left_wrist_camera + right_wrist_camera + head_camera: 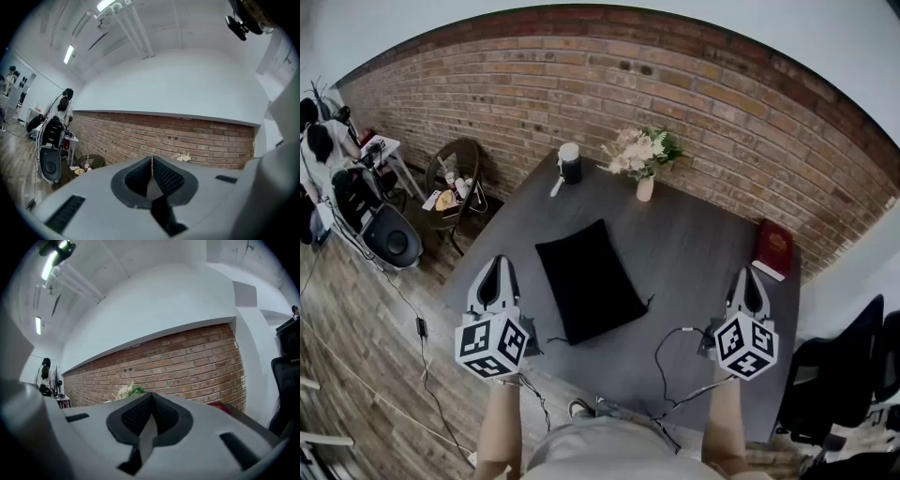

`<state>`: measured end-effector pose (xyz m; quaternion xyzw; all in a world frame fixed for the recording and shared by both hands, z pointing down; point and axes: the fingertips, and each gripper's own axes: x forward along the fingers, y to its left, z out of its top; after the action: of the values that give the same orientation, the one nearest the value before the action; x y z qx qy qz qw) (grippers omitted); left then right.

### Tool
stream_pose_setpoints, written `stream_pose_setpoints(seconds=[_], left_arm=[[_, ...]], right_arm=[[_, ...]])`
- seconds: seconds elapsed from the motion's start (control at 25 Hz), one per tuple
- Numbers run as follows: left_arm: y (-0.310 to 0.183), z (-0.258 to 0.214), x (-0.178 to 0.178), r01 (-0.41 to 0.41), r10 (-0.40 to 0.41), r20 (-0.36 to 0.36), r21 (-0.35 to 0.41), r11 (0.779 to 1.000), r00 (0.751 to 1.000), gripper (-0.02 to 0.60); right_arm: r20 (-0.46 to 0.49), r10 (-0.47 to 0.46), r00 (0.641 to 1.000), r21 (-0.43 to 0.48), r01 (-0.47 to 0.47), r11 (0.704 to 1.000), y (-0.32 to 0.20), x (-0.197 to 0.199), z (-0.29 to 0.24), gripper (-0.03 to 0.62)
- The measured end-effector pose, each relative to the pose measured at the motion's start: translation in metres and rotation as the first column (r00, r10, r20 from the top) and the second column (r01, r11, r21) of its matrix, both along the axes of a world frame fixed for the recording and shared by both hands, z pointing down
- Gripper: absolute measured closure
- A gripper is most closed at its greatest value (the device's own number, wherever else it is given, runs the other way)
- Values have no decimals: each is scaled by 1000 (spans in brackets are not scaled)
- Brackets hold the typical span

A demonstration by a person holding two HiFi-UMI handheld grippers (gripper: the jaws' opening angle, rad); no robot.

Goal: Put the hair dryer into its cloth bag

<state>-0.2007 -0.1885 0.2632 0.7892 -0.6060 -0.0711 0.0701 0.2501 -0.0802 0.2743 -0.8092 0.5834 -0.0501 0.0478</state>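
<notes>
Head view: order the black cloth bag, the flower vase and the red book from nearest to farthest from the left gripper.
Measured from the left gripper:
1. The black cloth bag, lying just to its right.
2. The flower vase, farther back and to the right.
3. The red book, far across on the right side.

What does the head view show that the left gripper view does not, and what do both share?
Head view only: the flat black cloth bag on the dark grey table, the red hardback book at the table's edge, and the right gripper.
Left gripper view only: the long ceiling strip lights, and a close look along the left gripper, shut with nothing between its jaws.
Both: the red brick wall and the white flowers in a pale vase.
</notes>
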Motion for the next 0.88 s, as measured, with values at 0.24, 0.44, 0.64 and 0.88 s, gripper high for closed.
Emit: stream_pose_setpoints(seconds=[0.24, 0.44, 0.64, 0.88], left_arm=[[1, 13, 0, -8, 8, 2, -24, 1000, 1000, 572], [-1, 15, 4, -21, 21, -3, -30, 999, 1000, 572], [-1, 16, 7, -32, 33, 8, -35, 999, 999, 572], [-1, 20, 10, -49, 51, 37, -42, 998, 998, 572]], right_arm=[[-13, -9, 1000, -27, 9, 1000, -1, -6, 4, 600], [-38, -48, 998, -36, 46, 998, -5, -17, 3, 594], [-41, -61, 997, -64, 58, 996, -8, -25, 11, 594], [-38, -63, 997, -77, 60, 995, -10, -29, 17, 594]])
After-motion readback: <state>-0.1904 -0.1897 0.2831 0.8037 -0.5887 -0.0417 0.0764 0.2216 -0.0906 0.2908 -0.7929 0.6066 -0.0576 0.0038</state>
